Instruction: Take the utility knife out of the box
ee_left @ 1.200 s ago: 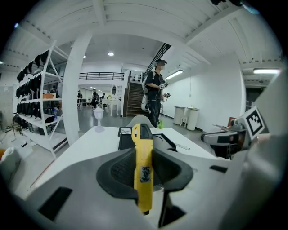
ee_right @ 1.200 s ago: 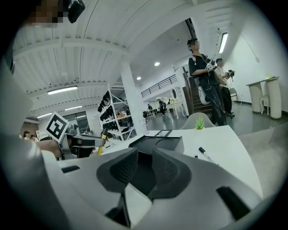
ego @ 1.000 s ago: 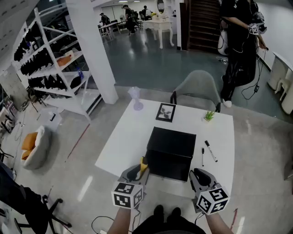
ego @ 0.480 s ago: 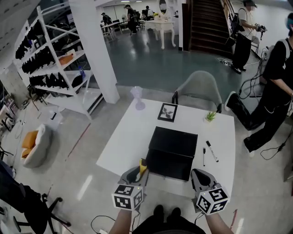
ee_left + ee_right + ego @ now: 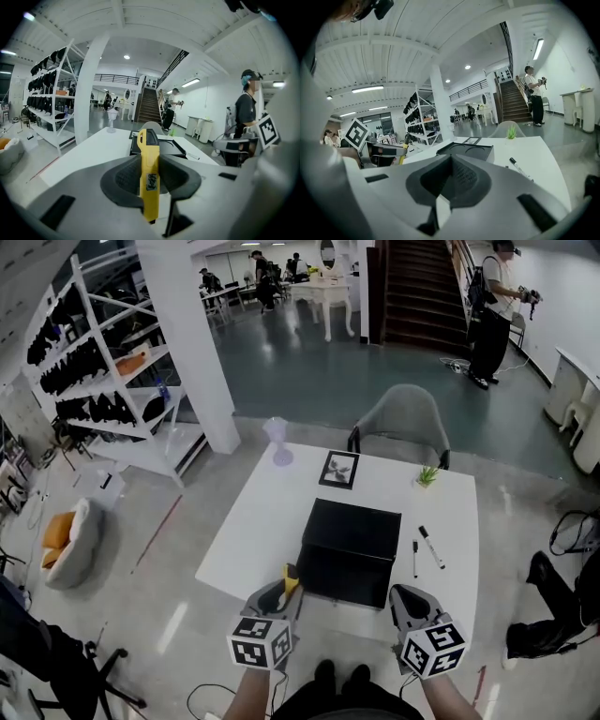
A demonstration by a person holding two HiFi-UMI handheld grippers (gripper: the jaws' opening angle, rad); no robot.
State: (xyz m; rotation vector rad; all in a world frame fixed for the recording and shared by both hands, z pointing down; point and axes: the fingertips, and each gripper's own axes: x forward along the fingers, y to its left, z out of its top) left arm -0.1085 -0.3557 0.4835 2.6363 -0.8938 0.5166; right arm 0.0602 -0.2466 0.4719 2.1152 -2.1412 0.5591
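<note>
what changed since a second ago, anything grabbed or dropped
The right gripper has shut its jaws on nothing. The bystander in black who stood at the far right has left; a person now shows low at the right edge. Unchanged: the left gripper grips the yellow utility knife, and the black box sits on the table.

Open tabletop (image 5: 255, 521) left of black box (image 5: 354, 532), pens (image 5: 430, 547) on its right

readable text: none | knife (image 5: 150, 173): small white sticker (image 5: 151, 182), print too blurred to read | left marker cube (image 5: 261, 641), right marker cube (image 5: 433, 648): black-and-white square patterns only, no letters or digits
</note>
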